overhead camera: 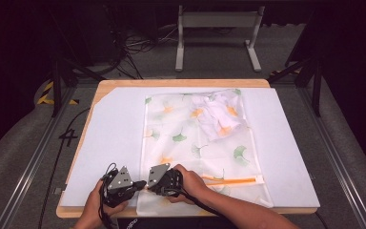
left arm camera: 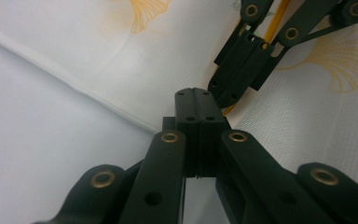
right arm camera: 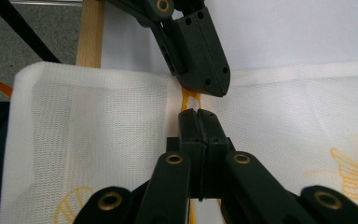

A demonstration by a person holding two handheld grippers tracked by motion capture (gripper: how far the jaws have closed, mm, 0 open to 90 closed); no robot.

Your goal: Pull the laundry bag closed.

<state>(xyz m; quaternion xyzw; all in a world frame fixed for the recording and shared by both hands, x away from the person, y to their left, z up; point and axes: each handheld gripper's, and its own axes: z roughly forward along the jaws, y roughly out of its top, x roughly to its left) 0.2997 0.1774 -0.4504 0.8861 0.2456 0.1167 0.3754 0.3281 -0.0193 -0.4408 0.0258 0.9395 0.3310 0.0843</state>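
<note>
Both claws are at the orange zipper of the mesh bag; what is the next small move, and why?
Probably the right claw should pull along the orange zipper while the left claw holds the mesh bag: both claws look shut at the zipper's end, near the bag's edge.

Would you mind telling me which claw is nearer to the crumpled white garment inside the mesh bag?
Right. The right claw sits on the mesh bag, below the garment; the left claw comes from farther left.
</note>
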